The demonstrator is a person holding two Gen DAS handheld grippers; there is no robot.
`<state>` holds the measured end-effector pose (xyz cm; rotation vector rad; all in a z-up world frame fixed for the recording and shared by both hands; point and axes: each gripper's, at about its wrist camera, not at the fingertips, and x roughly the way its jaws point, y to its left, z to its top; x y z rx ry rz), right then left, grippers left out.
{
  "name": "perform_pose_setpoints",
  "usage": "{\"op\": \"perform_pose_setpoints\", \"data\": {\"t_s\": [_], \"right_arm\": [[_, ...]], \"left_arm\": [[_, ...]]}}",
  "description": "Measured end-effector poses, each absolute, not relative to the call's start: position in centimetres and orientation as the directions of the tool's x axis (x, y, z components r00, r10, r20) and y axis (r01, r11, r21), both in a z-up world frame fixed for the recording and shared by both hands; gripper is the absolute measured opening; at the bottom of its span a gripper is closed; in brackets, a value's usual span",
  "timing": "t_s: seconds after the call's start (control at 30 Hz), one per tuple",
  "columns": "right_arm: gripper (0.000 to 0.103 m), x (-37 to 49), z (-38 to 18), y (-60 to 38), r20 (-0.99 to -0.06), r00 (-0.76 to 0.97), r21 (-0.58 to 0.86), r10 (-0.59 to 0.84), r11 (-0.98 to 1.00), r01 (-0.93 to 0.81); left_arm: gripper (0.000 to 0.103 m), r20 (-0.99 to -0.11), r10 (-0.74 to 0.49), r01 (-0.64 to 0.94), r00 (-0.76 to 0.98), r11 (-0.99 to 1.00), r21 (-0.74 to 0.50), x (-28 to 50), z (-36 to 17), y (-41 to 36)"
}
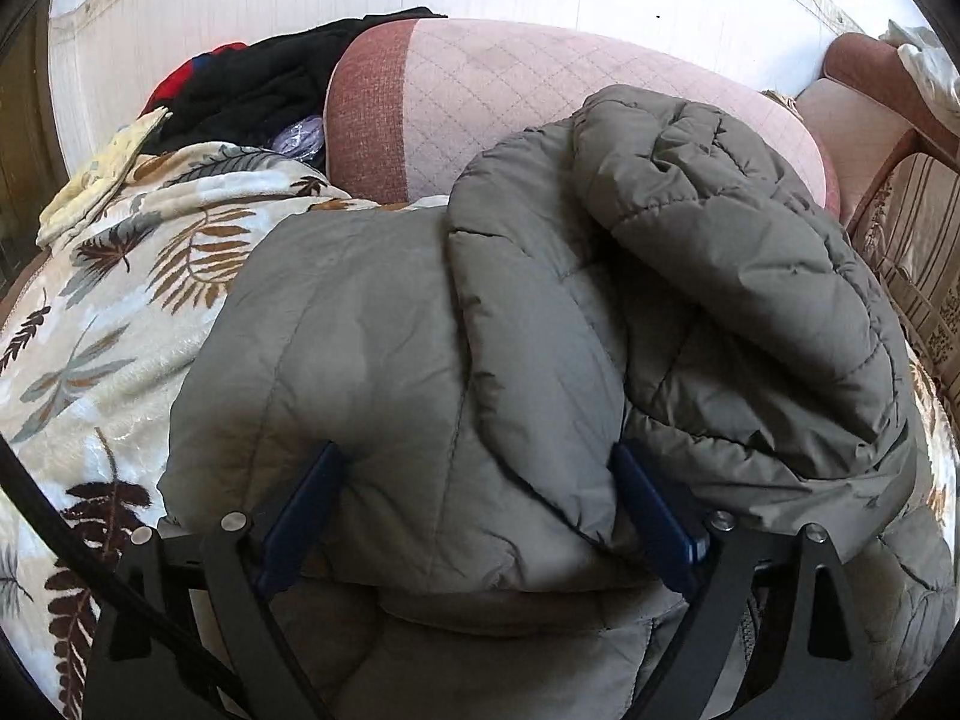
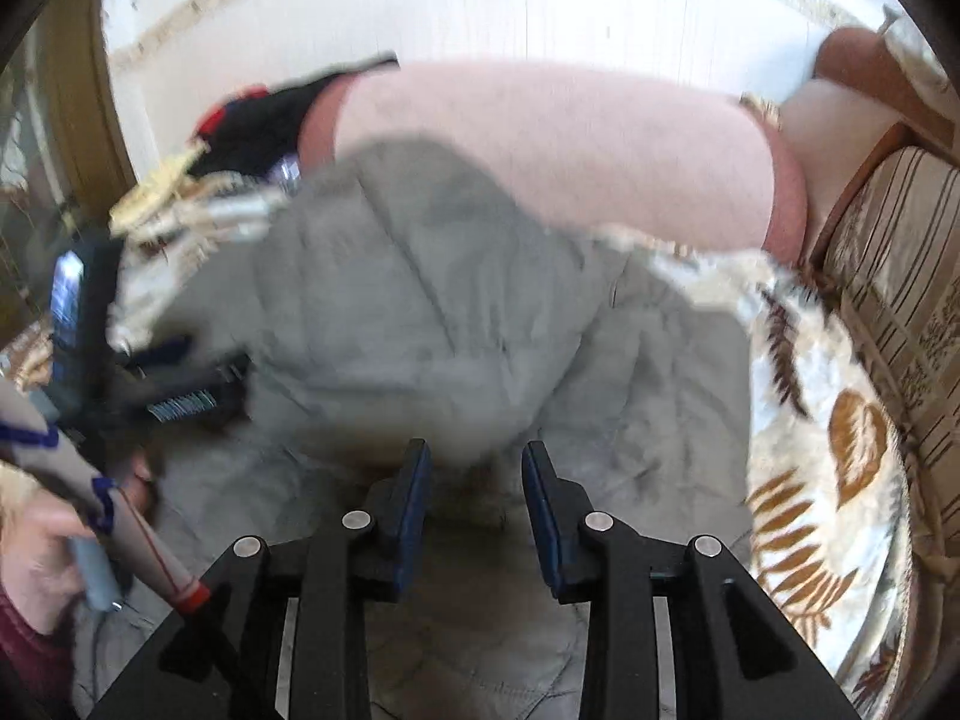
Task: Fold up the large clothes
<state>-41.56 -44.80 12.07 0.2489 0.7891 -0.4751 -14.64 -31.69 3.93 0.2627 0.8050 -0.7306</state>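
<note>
A grey-olive padded jacket (image 1: 540, 300) lies bunched in thick folds on a leaf-print blanket. My left gripper (image 1: 477, 480) stands wide, its blue pads (image 1: 306, 504) on either side of one puffy fold. The fabric fills the gap and brushes both pads. In the blurred right wrist view the same jacket (image 2: 420, 300) spreads below my right gripper (image 2: 477, 474). Its jaws are a little apart, and I see nothing between them. The left gripper (image 2: 192, 372) shows at that view's left edge, held by a person's hand (image 2: 36, 540), its fingers at the jacket's side.
The leaf-print blanket (image 1: 120, 300) covers the sofa seat around the jacket. Behind it stands a pink quilted back cushion (image 1: 540, 90). A pile of black and red clothes (image 1: 252, 84) and a yellow cloth (image 1: 102, 180) sit at the far left. A striped cushion (image 1: 912, 252) borders the right.
</note>
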Motion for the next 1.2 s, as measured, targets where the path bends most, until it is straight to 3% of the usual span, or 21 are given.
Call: {"op": "perform_pose_setpoints", "data": {"t_s": [0.13, 0.23, 0.33, 0.47, 0.7, 0.97, 1.2], "right_arm": [[0.045, -39.2, 13.2, -46.1, -0.698, 0.648, 0.083, -0.305, 0.865, 0.495], [0.045, -37.1, 11.4, -47.0, -0.718, 0.641, 0.137, -0.271, 0.848, 0.512], [0.045, -35.2, 6.6, -48.9, -0.797, 0.549, 0.141, -0.251, 0.807, 0.574], [0.045, -35.1, 4.0, -48.9, -0.778, 0.567, 0.133, -0.270, 0.811, 0.569], [0.045, -35.3, 5.7, -48.3, -0.797, 0.545, 0.115, -0.261, 0.820, 0.560], [0.045, -39.0, 10.1, -47.5, -0.737, 0.630, 0.184, -0.245, 0.824, 0.536], [0.045, -37.6, 9.6, -46.1, -0.720, 0.662, 0.210, -0.210, 0.843, 0.495]], "left_arm": [[0.092, -0.731, -0.492, 0.682, 0.472, 0.730, -0.050, -14.7, 3.9, -31.6], [0.092, -0.731, -0.492, 0.683, 0.473, 0.729, -0.049, -15.0, 4.0, -31.6], [0.094, -0.730, -0.490, 0.685, 0.477, 0.728, -0.041, -15.1, 3.9, -31.7], [0.094, -0.730, -0.482, 0.688, 0.485, 0.725, -0.022, -15.2, 3.6, -32.0], [0.094, -0.711, -0.509, 0.696, 0.485, 0.717, -0.038, -15.5, 4.8, -31.0], [0.094, -0.612, -0.596, 0.709, 0.520, 0.701, -0.081, -16.3, 8.7, -29.1], [0.093, -0.606, -0.684, 0.807, 0.406, 0.579, -0.113, -18.4, 8.2, -30.9]]}}
